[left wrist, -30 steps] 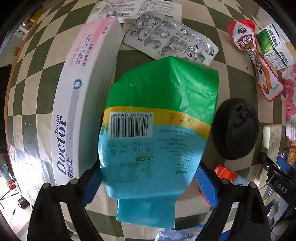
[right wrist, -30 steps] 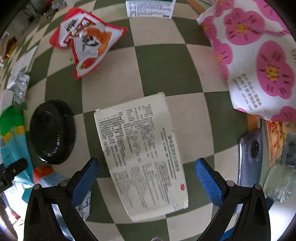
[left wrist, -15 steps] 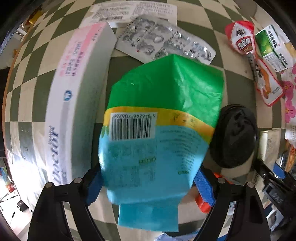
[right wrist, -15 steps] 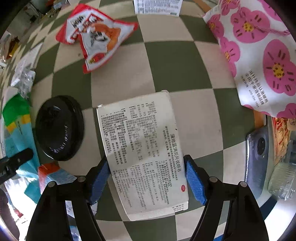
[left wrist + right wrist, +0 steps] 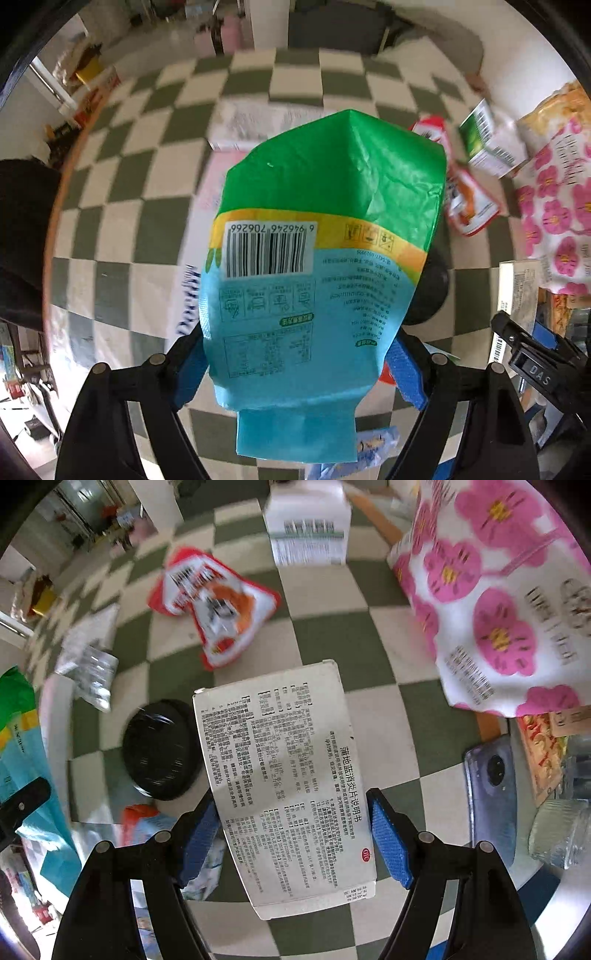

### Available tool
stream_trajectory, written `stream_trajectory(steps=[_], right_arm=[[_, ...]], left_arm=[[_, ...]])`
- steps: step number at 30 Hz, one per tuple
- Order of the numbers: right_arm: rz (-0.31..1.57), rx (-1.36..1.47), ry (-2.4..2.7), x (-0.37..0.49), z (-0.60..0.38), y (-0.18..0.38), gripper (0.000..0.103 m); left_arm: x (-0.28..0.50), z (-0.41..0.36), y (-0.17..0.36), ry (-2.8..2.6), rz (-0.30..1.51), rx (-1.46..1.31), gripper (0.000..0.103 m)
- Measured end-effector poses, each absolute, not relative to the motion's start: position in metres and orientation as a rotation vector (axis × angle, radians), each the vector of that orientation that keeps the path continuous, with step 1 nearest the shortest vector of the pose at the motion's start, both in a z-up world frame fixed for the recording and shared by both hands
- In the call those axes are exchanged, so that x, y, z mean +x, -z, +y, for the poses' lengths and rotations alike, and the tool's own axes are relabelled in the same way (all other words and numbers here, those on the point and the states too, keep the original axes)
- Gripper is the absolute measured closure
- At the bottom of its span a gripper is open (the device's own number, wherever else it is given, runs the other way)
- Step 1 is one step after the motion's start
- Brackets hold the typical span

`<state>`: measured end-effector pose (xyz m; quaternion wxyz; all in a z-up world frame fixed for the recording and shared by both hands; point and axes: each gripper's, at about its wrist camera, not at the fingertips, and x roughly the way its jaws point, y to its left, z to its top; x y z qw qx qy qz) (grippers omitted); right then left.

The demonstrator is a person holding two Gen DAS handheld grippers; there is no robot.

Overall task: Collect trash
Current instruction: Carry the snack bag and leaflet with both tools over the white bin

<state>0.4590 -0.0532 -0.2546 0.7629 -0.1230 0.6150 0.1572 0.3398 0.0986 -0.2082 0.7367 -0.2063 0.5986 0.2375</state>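
Note:
My left gripper (image 5: 299, 365) is shut on a green and blue pouch (image 5: 325, 221) with a barcode, its blue pads pressing on both sides. The pouch hangs well above the checked table (image 5: 122, 229). My right gripper (image 5: 293, 838) is shut on a flat white box (image 5: 280, 760) covered in printed text, and holds it off the table. In the right wrist view the pouch (image 5: 14, 716) shows at the left edge. In the left wrist view the right gripper (image 5: 535, 354) shows at the right edge.
On the table lie a black round lid (image 5: 159, 749), a red snack packet (image 5: 218, 605), a blister pack (image 5: 92, 672), a long toothpaste box (image 5: 192, 266), a pink-flowered bag (image 5: 498, 602), a phone (image 5: 491, 786) and a green and white box (image 5: 487, 144).
The right jaws closed on the white box and lifted it. The left gripper rose with the pouch, and the table now looks farther away in both views.

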Motion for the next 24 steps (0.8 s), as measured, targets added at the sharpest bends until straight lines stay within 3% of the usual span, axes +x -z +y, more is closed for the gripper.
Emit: stream_trajectory(steps=[13,19,24], right_arm=[[1.119,-0.185,-0.455,0.308,-0.052,0.136,0.024],[1.091,-0.152,-0.434,0.199,-0.063,0.126,0.024],[1.194,-0.122,-0.423,0.1,-0.085,0.162,0.024]], left_arm=[[0.19,0.085,0.155,-0.526,1.094,-0.424,0.02],[0.085,0.07,0.147,-0.488,1.07,-0.41,0.02],[0.013,0.054,0.171,-0.45,1.135,-0.453,0.02]])
